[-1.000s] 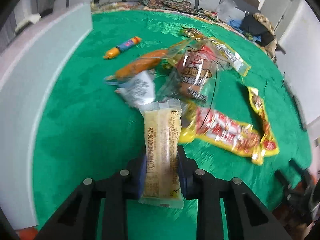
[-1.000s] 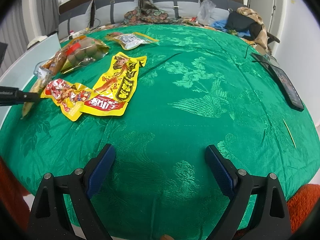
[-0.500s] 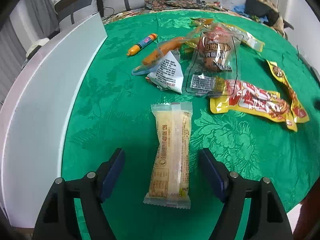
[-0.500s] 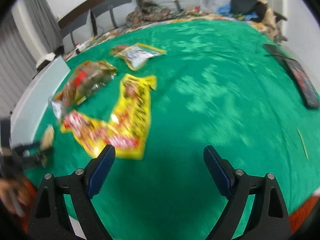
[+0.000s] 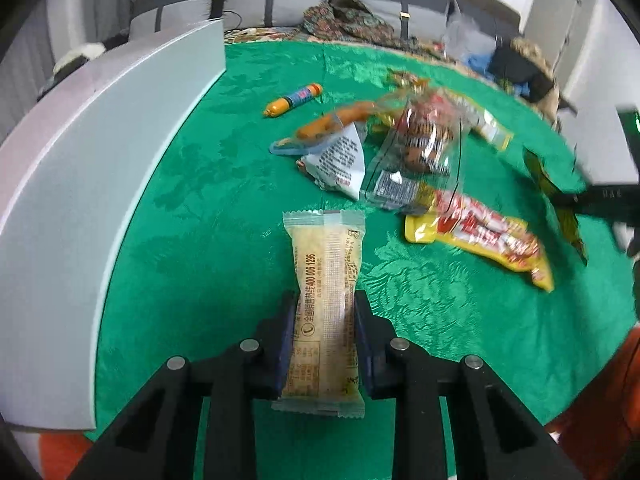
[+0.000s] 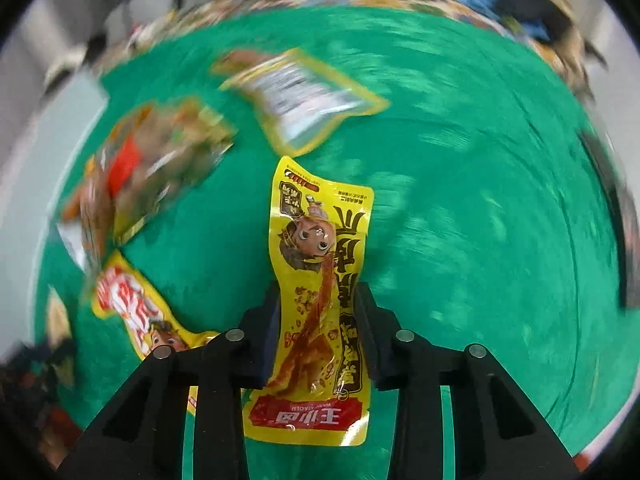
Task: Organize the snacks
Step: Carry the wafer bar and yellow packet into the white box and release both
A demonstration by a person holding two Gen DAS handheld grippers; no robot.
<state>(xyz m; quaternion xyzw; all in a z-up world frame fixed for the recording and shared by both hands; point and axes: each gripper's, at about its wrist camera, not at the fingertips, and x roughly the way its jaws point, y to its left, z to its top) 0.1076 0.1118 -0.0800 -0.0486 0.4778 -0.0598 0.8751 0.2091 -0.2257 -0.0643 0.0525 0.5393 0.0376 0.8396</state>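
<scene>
Left wrist view: beige snack bar [image 5: 324,304], released half a second earlier, is pinched again by closing, downward-tilted left gripper [image 5: 325,336] beside white board [image 5: 100,184].

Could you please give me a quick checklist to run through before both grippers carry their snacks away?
1. Left gripper closing on the pale biscuit pack, pack between the pads: ok.
2. Right gripper closing on the yellow cartoon pouch, pouch pinched mid-length: ok.
3. Both grips firm enough to lift: cannot tell.
4. White board on the left not touching the biscuit pack: ok.
5. Right view sharp enough to judge surroundings: not ok, blurred.
</scene>
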